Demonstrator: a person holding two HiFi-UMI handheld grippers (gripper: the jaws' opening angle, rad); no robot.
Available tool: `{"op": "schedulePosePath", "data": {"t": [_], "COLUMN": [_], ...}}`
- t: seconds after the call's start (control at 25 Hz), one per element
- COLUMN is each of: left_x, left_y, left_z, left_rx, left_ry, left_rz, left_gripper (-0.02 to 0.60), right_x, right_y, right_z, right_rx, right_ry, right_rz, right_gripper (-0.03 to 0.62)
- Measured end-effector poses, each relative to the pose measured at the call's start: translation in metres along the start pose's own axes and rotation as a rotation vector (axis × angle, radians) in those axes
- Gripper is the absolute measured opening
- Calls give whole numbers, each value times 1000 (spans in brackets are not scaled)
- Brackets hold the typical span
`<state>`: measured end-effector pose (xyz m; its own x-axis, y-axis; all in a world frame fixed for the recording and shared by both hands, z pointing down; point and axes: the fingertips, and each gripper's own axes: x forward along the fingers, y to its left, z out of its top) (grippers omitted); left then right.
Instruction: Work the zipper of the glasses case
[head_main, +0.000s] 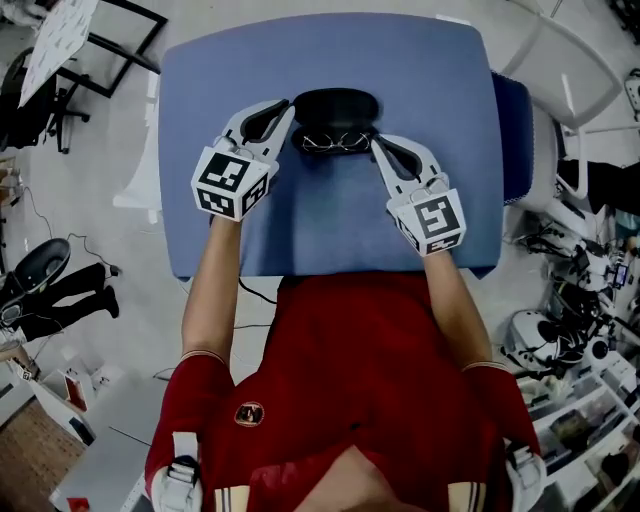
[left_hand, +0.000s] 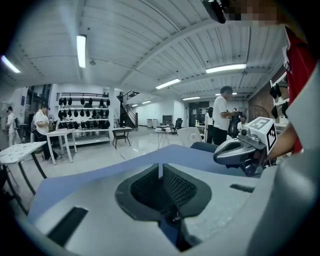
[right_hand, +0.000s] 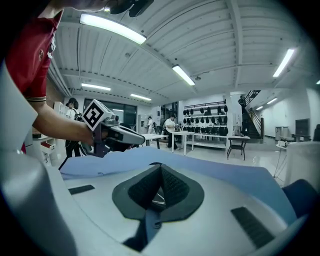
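Black oval glasses case (head_main: 337, 104), glasses (head_main: 335, 141) beside — left gripper (head_main: 286, 108), right gripper (head_main: 377, 145) jaws clenched.

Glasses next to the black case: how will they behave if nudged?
The glasses look thin-framed, so they are probably light and easy to bend. Resting on the blue table, they would likely slide rather than roll.

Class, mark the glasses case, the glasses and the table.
glasses case (head_main: 337, 103): head view, middle of its dark shell.
glasses (head_main: 337, 141): head view, bridge between lenses.
table (head_main: 330, 225): head view, bare blue top.
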<state>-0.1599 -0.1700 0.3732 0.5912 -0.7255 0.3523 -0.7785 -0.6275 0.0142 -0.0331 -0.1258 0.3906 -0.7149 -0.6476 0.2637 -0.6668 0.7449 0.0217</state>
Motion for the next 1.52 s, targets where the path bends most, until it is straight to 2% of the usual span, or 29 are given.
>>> {"op": "schedulePosePath", "data": {"t": [0.16,0.36,0.68,0.84,1.0,1.08,1.16,1.36,1.52], "left_x": [22,51,88,104,113,116,118,118,118], "left_y": [9,15,6,3,-2,-2,-2,-21,-18], "left_z": [-7,-19,-46,-58,-65,-68,-69,-67,-66], "left_rx": [63,153,301,355,374,380,390,414,433], "left_ry": [64,156,336,402,443,457,466,463,451], "left_rz": [-56,-144,-301,-345,-376,-385,-386,-400,-399], "left_gripper": [15,62,104,110,110,110,110,109,104], "right_x": [5,11,17,18,15,16,17,5,18], "right_y": [2,5,9,9,11,14,16,21,21], "right_z": [-4,-12,-24,-31,-39,-42,-46,-57,-68], "right_rx": [-16,-51,-76,-95,-130,-148,-179,-297,-399], "right_ry": [32,68,107,125,157,173,190,252,305], "right_rz": [-3,9,34,45,68,86,104,119,113], "right_gripper": [-5,-6,-5,-5,-5,38,48,106,104]}}
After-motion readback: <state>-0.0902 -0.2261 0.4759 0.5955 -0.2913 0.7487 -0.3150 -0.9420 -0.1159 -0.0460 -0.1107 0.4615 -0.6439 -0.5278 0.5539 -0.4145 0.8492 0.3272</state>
